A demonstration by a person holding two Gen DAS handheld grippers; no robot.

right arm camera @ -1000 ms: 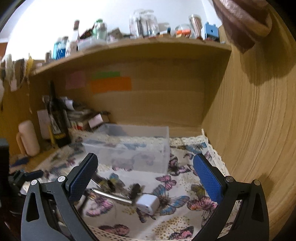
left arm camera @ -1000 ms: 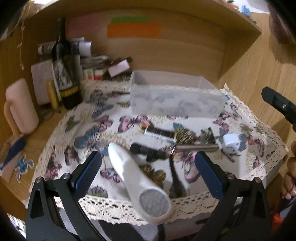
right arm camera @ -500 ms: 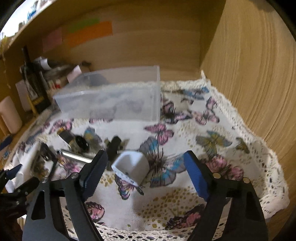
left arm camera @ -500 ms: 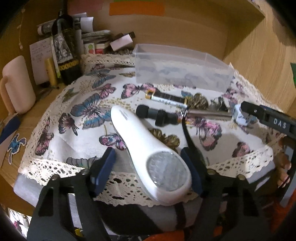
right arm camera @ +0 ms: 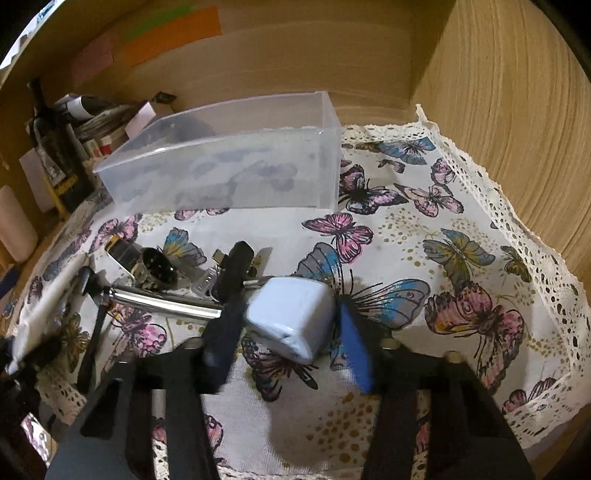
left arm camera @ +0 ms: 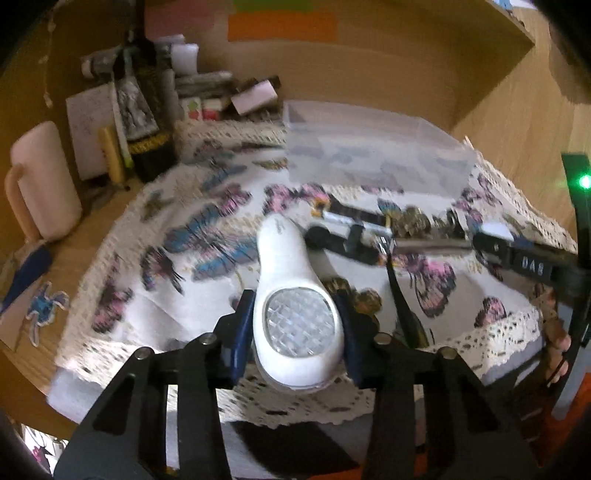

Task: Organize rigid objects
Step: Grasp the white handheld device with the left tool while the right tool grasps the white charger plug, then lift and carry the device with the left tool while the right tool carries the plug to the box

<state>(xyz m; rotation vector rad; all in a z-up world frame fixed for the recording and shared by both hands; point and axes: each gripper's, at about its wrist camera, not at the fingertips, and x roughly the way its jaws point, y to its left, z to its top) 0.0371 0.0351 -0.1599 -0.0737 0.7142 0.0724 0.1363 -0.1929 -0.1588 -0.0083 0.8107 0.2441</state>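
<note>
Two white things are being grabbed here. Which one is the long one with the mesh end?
The white shaver in the left claw: long, with a round mesh face. The right claw grips a small white cube.

You had a white cloth (right arm camera: 436,258) under everything, printed with pink, blue and olive butterflies and edged in cream lace. Low in the left wrist frame, a white handheld device (left arm camera: 291,295) showed a silvery mesh face. Centre of the right wrist frame, the cube (right arm camera: 291,317) looked pale bluish-white. The box (right arm camera: 229,173) above it was frosted clear. Orange and green paper strips (right arm camera: 170,29) marked the tan wood at upper left.
</note>
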